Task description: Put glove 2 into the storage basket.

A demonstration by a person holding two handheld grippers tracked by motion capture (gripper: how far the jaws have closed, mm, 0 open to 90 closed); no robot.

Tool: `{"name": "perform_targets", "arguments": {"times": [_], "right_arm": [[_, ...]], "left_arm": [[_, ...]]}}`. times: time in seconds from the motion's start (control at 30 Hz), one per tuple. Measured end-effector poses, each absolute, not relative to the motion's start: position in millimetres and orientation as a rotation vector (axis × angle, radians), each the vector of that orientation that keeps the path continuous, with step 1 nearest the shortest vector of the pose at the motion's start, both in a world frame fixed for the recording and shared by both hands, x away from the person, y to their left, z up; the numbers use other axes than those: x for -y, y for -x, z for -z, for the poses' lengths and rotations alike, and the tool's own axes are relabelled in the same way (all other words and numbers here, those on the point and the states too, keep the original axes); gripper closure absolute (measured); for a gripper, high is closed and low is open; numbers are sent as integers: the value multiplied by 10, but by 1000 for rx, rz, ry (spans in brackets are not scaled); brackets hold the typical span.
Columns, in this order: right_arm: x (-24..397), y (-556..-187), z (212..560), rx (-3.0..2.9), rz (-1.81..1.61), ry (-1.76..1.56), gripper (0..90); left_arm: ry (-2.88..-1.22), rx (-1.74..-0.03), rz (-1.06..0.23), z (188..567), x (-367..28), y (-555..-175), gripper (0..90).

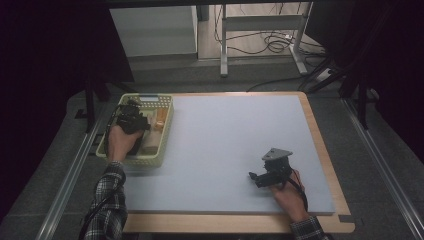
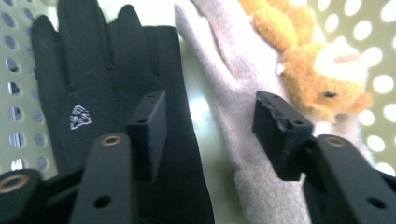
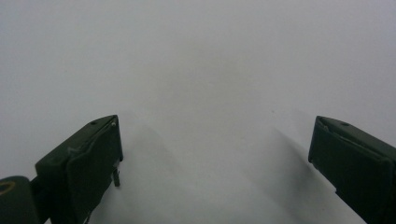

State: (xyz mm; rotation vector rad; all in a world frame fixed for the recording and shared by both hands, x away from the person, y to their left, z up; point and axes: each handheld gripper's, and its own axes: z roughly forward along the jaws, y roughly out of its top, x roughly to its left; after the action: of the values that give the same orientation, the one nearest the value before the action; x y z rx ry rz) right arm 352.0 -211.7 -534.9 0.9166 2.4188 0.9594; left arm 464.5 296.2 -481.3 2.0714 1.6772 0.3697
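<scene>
We hold our left gripper [image 2: 208, 135] down inside the pale green perforated plastic basket [image 1: 165, 131] at the table's left edge, its jaws partly apart and gripping nothing, one over the black fabric glove [image 2: 102, 93] and the other over the beige fabric glove [image 2: 243, 107] just beside it. A small orange plush toy [image 2: 317, 70] lies against the beige glove. Our right gripper [image 3: 215, 154] rests well apart on the light grey table mat [image 1: 235, 145], jaws wide and empty.

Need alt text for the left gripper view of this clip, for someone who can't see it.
The left gripper, jaws apart and holding nothing, hovers over a black glove and a beige glove lying side by side in a pale perforated basket. An orange and white plush toy lies against the beige glove's far side.
</scene>
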Motion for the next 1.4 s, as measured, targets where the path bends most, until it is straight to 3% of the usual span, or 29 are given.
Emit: {"name": "perform_targets", "arguments": {"times": [0.3,0.53,1.03,1.4], "right_arm": [[2116,-3520,5349,-2419,-959,-917,27],[2116,-3520,5349,-2419,-959,-916,26],[2117,-3520,5347,-2420,-956,-915,26],[2115,-3518,5347,-2419,-955,-914,27]], "left_arm": [[-2021,-1603,-368,4740,-3021,-4529,210],[-1977,-1572,-362,4688,-3076,-4448,124],[-1950,-1453,-340,4557,-3028,-4296,46],[-1965,-1293,-351,4396,-2712,-4109,9]]}}
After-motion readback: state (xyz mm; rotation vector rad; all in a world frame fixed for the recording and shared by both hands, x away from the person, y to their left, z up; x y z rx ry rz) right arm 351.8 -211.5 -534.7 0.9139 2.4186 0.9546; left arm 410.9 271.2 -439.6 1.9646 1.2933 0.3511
